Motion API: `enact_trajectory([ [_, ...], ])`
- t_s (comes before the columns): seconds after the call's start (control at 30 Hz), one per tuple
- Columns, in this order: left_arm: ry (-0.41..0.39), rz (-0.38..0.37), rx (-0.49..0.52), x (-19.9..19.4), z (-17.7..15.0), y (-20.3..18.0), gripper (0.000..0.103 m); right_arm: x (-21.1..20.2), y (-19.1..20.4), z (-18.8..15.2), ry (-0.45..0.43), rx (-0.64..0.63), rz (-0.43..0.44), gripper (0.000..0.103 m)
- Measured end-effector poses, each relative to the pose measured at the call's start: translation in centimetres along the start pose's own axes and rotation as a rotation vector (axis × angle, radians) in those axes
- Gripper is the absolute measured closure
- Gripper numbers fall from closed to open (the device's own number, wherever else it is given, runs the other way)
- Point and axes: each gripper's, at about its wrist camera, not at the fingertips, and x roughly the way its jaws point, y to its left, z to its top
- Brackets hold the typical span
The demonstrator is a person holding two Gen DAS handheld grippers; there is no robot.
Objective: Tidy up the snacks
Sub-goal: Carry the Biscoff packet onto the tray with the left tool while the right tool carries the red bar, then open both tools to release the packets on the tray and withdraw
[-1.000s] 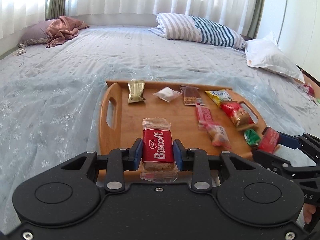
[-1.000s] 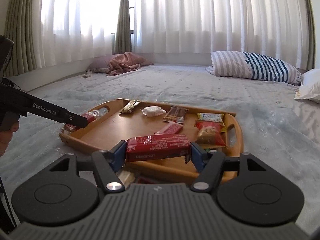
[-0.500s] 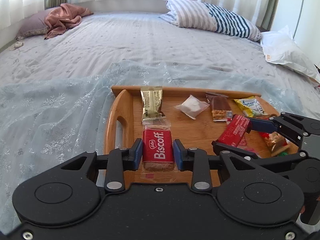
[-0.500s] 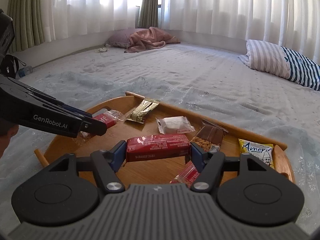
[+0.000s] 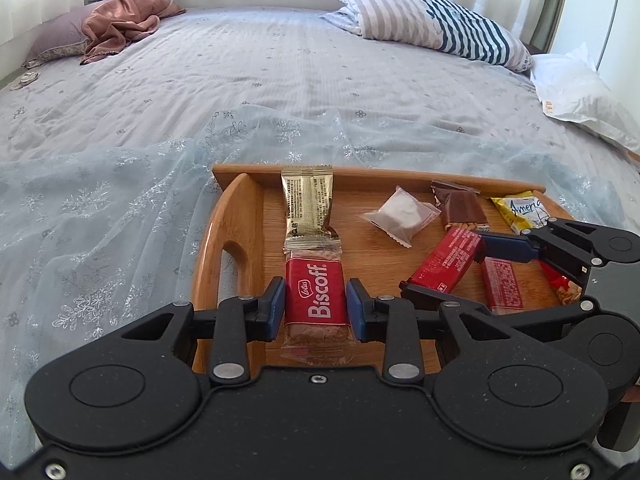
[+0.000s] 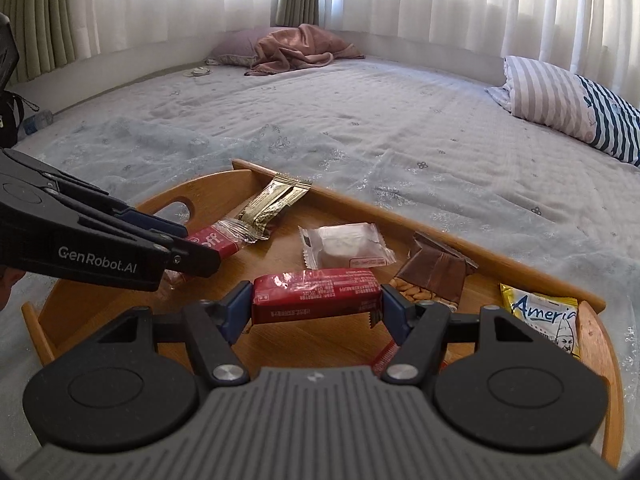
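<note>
My left gripper [image 5: 316,300] is shut on a red Biscoff biscuit pack [image 5: 315,299], held low over the left end of the wooden tray [image 5: 224,236], just in front of a gold wrapper [image 5: 307,202]. My right gripper [image 6: 316,306] is shut on a long red snack bar [image 6: 316,294] by its ends, above the tray's middle [image 6: 304,336]. In the left wrist view the right gripper [image 5: 444,270] comes in from the right with that red bar [image 5: 448,260]. In the right wrist view the left gripper [image 6: 196,246] reaches in from the left with the Biscoff pack [image 6: 212,242].
The tray also holds a white sachet [image 5: 400,214], a brown nut bar [image 5: 460,208], a yellow packet [image 5: 522,208] and another red bar [image 5: 502,284]. It lies on a bed with a sheer blue cloth [image 5: 100,220]. Striped pillow [image 5: 432,26] and pink blanket [image 5: 120,24] lie far back.
Both grippers have come forward and lower over the tray with their snacks still held. The Biscoff pack now sits close to the gold wrapper; the red bar has moved from the tray's front edge to its middle.
</note>
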Motion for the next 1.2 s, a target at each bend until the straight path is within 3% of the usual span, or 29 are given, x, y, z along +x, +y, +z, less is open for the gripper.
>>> enact_trajectory([
  [0.6,0.004,0.008,0.017,1.2,0.0,-0.1,0.071,1.2,-0.2,0.1,0.019,-0.002,-0.003,0.029],
  [0.77,0.004,0.008,0.012,1.3,0.1,-0.1,0.071,1.3,-0.2,0.1,0.018,-0.002,0.002,0.022],
  [1.2,-0.036,0.014,0.023,-1.9,-0.6,-0.6,0.043,-1.9,0.1,0.1,-0.026,0.006,-0.006,0.015],
])
